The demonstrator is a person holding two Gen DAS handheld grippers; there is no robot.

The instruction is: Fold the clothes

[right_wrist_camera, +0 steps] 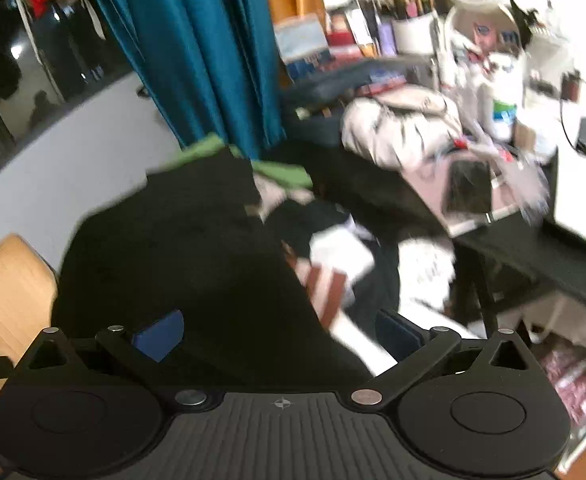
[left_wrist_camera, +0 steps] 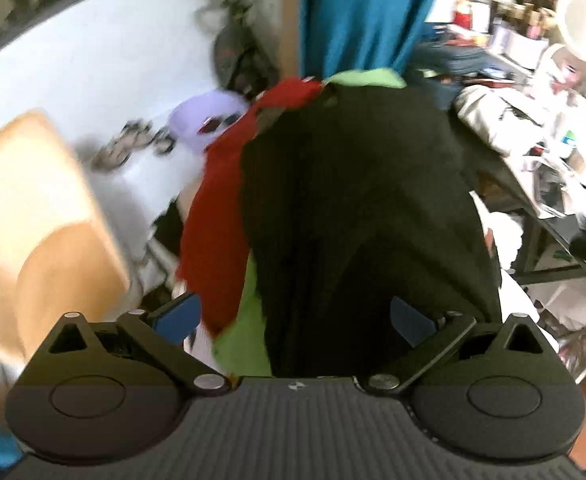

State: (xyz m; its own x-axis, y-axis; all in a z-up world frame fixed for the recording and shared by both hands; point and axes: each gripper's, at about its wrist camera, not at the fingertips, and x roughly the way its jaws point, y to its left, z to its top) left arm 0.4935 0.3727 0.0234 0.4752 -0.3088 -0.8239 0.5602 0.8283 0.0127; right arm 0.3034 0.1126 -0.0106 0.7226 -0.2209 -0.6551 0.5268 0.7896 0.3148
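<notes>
Black cloth fills the space ahead of both my jaws: the black garment [left_wrist_camera: 357,208] lies draped over a pile, running in between the spread, empty fingers of my left gripper [left_wrist_camera: 293,316] and my right gripper [right_wrist_camera: 279,334]. It looks soft, light and limp, so I would pinch an edge or corner. Only my left view shows the red garment [left_wrist_camera: 217,220] beside it; only my right shows the cluttered desk [right_wrist_camera: 533,236].

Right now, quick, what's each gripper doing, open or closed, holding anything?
Left gripper: open, fingers wide apart, black garment between them, not clamped.
Right gripper: open, holding nothing.
</notes>
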